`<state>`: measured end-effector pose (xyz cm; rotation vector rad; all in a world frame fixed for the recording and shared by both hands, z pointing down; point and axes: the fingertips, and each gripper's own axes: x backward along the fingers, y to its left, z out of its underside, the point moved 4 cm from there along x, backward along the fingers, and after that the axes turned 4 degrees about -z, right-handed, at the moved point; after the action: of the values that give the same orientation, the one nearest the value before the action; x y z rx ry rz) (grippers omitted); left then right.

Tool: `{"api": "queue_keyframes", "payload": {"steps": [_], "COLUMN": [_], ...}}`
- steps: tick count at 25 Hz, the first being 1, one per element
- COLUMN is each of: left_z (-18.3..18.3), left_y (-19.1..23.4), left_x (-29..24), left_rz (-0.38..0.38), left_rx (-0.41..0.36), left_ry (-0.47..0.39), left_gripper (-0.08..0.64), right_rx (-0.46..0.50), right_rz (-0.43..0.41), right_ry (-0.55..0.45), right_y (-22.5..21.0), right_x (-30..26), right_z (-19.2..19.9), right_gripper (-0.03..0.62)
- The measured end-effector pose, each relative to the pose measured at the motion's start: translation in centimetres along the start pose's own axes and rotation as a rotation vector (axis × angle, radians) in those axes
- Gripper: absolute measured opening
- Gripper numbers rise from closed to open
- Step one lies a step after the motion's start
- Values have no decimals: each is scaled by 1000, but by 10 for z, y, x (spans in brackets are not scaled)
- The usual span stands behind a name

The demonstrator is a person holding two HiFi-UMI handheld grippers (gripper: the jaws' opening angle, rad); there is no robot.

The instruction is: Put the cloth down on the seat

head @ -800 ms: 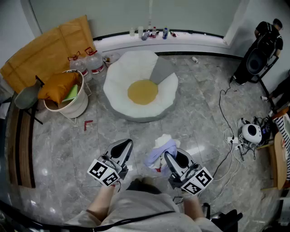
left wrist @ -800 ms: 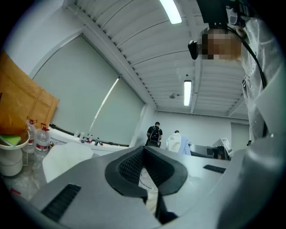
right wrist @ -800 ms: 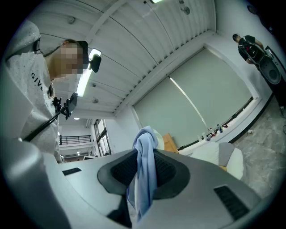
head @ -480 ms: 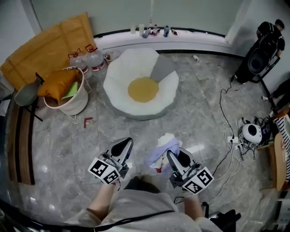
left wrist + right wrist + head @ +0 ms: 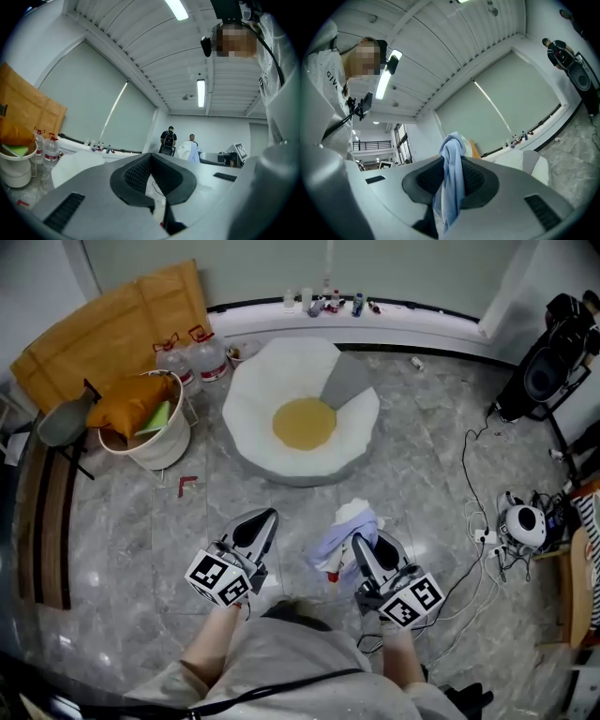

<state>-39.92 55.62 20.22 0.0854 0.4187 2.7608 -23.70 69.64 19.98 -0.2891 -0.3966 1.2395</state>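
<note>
Ideally, with the egg-shaped floor seat (image 5: 251,409) lying well ahead, the pale cloth (image 5: 345,531) pinched in the right gripper's (image 5: 360,547) clenched jaws should be carried above its yellow centre before release, the left gripper (image 5: 262,522), jaws together on nothing, kept aside.

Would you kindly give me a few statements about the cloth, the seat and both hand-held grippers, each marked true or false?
1. The right hand-held gripper is shut on the cloth. True.
2. The seat is white with a yellow middle. True.
3. The cloth already lies on the seat. False: it is in that hand-held gripper, short of the seat.
4. The left hand-held gripper grips the cloth too. False: its jaws are together, empty.
</note>
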Motion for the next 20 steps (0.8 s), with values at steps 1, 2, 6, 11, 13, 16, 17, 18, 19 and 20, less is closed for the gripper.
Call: {"api": "queue_keyframes", "payload": {"steps": [1, 2, 6, 11, 13, 16, 17, 18, 19, 20], "left_z": [2, 3, 7, 12, 14, 16, 16, 17, 17, 17], "left_y": [1, 1, 0, 9, 16, 32, 38, 44, 51, 59], "left_x": [2, 2, -12, -38, -53, -79, -89, -99, -109, -119], "left_rz": [-5, -8, -24, -36, -25, -14, -14, -17, -21, -26], "left_rx": [-2, -3, -5, 3, -3, 0, 2, 7, 13, 20], "left_ry": [-3, -3, 9, 13, 12, 16, 22, 28, 32, 33], "left_gripper": [14, 14, 14, 14, 14, 14, 14, 14, 14, 14], "right_rx": [-3, -9, -18, -19, -22, -24, -26, -28, -30, -31], "right_rz": [0, 1, 16, 48, 55, 70, 73, 75, 73, 70], "right_ry": [-6, -14, -40, -41, -41, -37, -35, -33, -31, -30], "right_y": [-1, -4, -26, -55, -68, -90, -98, -106, -114, -122], "right_x": [0, 2, 11, 9, 3, -11, -17, -22, -27, -33], "right_z": [1, 0, -18, -28, -30, -34, -36, -38, -41, -44], "right_gripper": [92, 92, 92, 92, 92, 92, 92, 92, 92, 92]}}
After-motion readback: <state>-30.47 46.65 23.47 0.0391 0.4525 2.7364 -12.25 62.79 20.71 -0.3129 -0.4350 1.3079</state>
